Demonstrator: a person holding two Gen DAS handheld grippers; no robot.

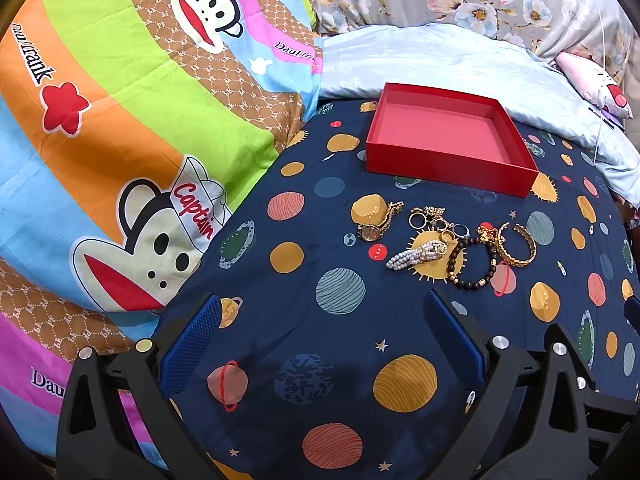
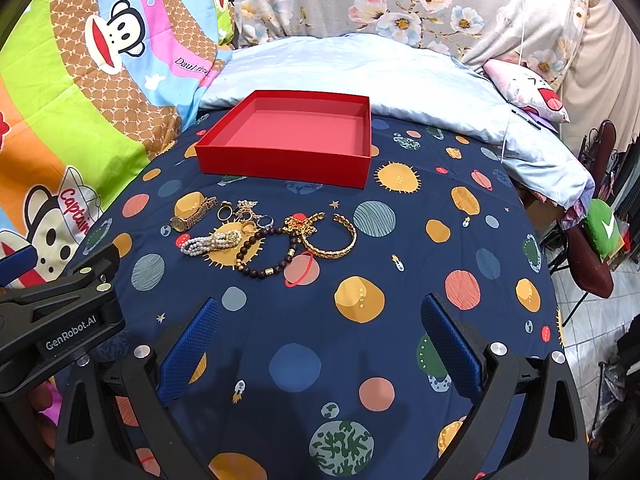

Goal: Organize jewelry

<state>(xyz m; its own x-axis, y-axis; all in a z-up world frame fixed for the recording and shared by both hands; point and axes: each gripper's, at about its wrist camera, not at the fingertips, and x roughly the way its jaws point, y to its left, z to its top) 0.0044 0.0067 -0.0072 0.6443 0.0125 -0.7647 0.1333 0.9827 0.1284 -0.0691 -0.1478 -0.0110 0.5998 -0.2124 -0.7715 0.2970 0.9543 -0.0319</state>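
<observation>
- The jewelry lies in a row on the navy bed sheet [image 1: 304, 216], just in front of the red box [image 1: 448, 160].
- In the row: a watch [image 1: 372, 232], rings [image 1: 428, 218], a pearl bracelet [image 1: 412, 254], a bead bracelet [image 1: 472, 264] and a gold bangle [image 1: 516, 244].
- The box is open, with nothing in it.
- The left gripper [image 1: 328, 344] is wide apart and holds nothing.
- The right gripper [image 2: 324, 344] is wide apart too, near the jewelry but not touching.

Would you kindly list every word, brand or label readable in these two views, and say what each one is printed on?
"Captain": hat of the cartoon monkey on the striped quilt.
"Paul frank": same quilt, beside a red star; a partly cut repeat reads "Daul f".
"GenRobot.AI": left gripper body, in the right wrist view.
"MOON", "SATURN", "MARS": tiny planet labels on the navy sheet, barely legible.
The red box bears no text.
</observation>
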